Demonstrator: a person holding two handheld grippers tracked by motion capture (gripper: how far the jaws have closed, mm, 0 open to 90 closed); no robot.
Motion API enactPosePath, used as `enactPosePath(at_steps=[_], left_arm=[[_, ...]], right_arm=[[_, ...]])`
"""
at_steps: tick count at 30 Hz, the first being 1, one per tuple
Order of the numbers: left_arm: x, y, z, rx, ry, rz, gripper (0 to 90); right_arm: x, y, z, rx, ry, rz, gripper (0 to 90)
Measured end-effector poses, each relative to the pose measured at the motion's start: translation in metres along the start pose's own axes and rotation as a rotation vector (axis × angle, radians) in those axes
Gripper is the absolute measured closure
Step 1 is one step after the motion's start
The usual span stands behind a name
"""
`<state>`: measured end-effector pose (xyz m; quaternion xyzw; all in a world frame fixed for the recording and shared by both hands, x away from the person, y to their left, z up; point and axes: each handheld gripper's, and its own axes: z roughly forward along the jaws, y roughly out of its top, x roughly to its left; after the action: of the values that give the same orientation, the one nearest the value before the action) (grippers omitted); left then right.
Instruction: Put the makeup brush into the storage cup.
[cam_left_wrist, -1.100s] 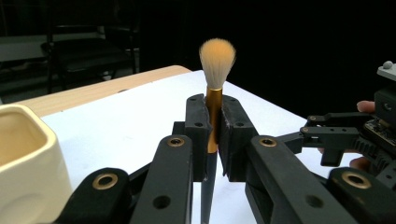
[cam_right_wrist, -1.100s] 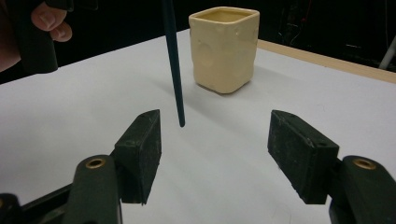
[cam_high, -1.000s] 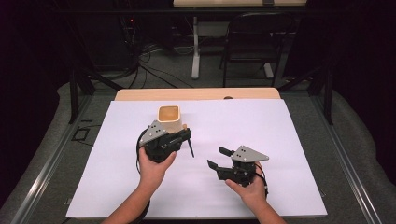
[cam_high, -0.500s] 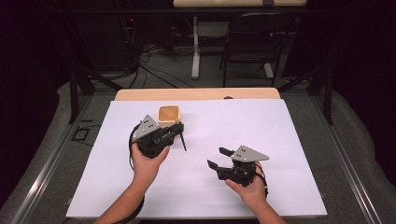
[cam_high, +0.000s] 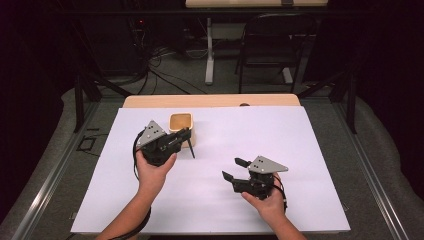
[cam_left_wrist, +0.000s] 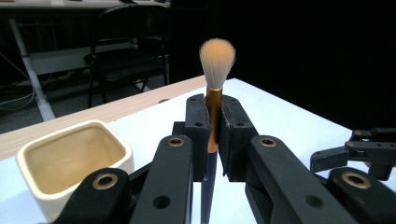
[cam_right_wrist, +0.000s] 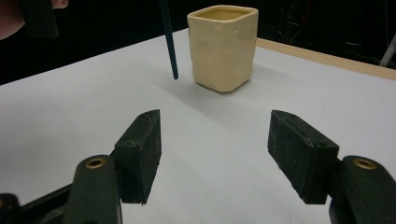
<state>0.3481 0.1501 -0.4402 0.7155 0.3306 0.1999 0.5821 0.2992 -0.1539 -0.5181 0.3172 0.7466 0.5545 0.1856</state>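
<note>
My left gripper (cam_high: 185, 135) is shut on a brush (cam_left_wrist: 217, 56) with a gold ferrule, pale bristles and a dark handle. The bristles stand above the jaws, and the handle (cam_high: 190, 148) hangs down over the white sheet just right of a cream square cup (cam_high: 181, 122). That cup (cam_left_wrist: 74, 158) sits left of the jaws in the left gripper view. My right gripper (cam_high: 233, 168) rests lower right, open, with nothing between its pads. From the right gripper (cam_right_wrist: 217, 140) view, the cup (cam_right_wrist: 224, 46) stands ahead, the brush handle (cam_right_wrist: 169, 42) hanging to its left.
A white sheet (cam_high: 300, 150) covers most of the table, with a strip of wood (cam_high: 210, 101) showing along the far edge. A dark chair (cam_high: 272, 45) and table legs stand on the floor beyond. The surroundings are dark.
My left gripper has shifted a little to the left with the brush, so the handle now hangs closer to the cup. The right gripper has stayed put.
</note>
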Motion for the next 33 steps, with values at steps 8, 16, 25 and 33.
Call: enactPosePath(at_steps=[8,16,25,33], left_arm=[[0.006,0.005,-0.004,-0.001,0.022,0.001,83.0],[0.009,0.008,-0.006,-0.001,0.027,0.001,83.0],[0.012,0.011,-0.007,-0.006,0.038,0.008,83.0],[0.016,0.014,-0.008,-0.010,0.049,0.010,83.0]], right_arm=[[0.000,0.000,-0.001,-0.003,-0.003,-0.002,35.0],[-0.001,0.000,-0.001,-0.003,-0.004,-0.001,35.0],[-0.001,0.000,-0.001,-0.003,-0.004,-0.001,35.1],[-0.001,0.000,-0.001,-0.002,-0.004,-0.001,35.1]])
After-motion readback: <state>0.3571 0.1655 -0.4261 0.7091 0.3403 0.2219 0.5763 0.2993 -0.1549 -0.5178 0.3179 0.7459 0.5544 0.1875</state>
